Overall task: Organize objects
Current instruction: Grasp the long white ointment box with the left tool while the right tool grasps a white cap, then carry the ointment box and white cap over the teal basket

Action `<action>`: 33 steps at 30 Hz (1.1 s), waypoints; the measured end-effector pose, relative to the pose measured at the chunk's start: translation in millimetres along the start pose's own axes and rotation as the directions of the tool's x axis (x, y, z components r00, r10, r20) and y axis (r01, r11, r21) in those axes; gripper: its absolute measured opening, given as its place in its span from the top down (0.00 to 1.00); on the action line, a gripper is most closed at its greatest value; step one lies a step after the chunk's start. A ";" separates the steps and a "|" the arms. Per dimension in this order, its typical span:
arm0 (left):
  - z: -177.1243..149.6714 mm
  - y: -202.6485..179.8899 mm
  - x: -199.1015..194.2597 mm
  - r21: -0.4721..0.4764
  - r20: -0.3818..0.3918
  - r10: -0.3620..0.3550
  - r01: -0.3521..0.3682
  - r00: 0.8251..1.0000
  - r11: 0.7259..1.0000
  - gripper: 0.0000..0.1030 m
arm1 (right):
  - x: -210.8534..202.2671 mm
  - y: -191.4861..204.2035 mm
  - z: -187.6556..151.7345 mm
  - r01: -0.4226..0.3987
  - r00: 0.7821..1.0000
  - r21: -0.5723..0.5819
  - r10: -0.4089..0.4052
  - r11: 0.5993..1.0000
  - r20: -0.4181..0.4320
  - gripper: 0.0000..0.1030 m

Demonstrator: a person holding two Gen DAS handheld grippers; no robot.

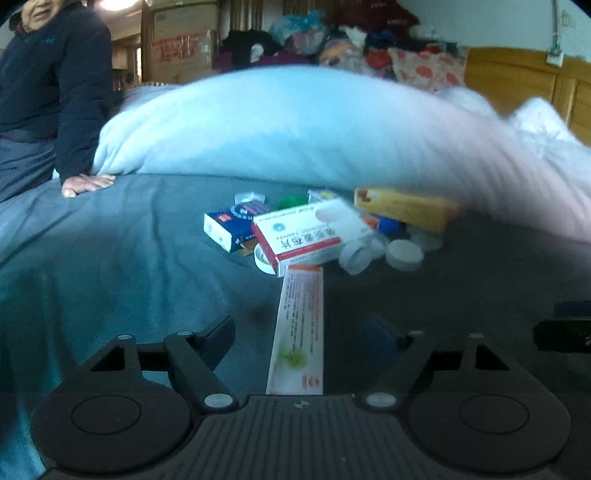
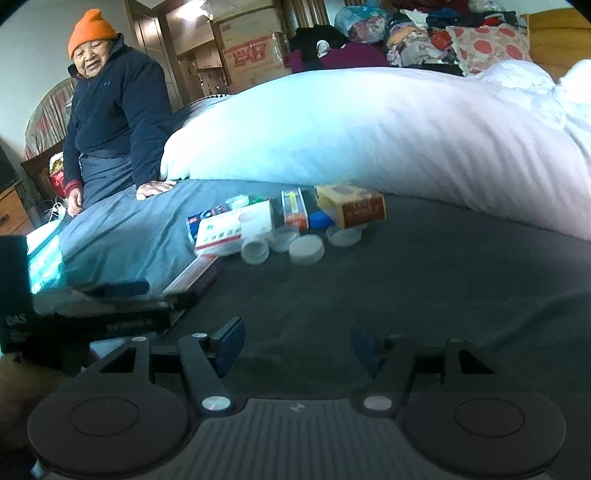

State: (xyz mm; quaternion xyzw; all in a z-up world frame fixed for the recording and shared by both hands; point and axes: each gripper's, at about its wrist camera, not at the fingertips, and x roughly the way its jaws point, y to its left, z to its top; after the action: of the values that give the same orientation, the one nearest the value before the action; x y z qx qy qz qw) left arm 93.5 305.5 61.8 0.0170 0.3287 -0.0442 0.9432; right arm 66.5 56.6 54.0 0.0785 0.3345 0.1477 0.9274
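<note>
A heap of medicine packs lies on the dark grey bedsheet [image 2: 424,280]: a white-and-red box [image 1: 306,232], a blue box [image 1: 227,225], a yellow box [image 1: 402,208], a clear white bottle [image 1: 360,254] and a white cap [image 1: 404,254]. A long white-and-orange box [image 1: 299,328] stretches from the heap toward me. My left gripper [image 1: 299,338] is open, one finger on each side of that long box without touching it. In the right wrist view my right gripper [image 2: 297,345] is open over bare sheet, with the heap [image 2: 280,225] ahead and the long box [image 2: 195,273] to its left.
A thick white duvet [image 2: 369,129] is bunched up just behind the heap. A person in a dark jacket [image 2: 114,110] sits at the bed's left edge, one hand [image 2: 155,188] resting on the sheet. Piled clothes [image 2: 424,33] and cardboard boxes [image 2: 251,48] stand beyond the bed.
</note>
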 end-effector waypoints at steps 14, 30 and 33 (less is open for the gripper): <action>-2.1 21.2 -18.3 -0.089 -0.017 0.002 -0.003 1.000 0.996 0.70 | 140.4 -8.7 57.3 0.003 0.999 -0.114 -0.008 0.993 -0.047 0.38; 45.1 23.0 -87.9 -0.094 0.101 0.034 -0.025 0.994 0.995 0.70 | 50.5 35.1 79.8 -0.060 0.996 -0.107 0.066 0.992 0.054 0.59; 54.9 30.6 -114.3 -0.111 0.142 0.065 -0.050 0.988 0.993 0.70 | 21.9 59.2 96.5 -0.096 0.988 -0.128 0.110 0.987 0.105 0.59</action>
State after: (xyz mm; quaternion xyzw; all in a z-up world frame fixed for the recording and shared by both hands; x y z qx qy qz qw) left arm 41.2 340.9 176.0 -0.0274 0.2603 -0.0003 0.9651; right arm 131.6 115.1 129.1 0.0470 0.2679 0.2111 0.9389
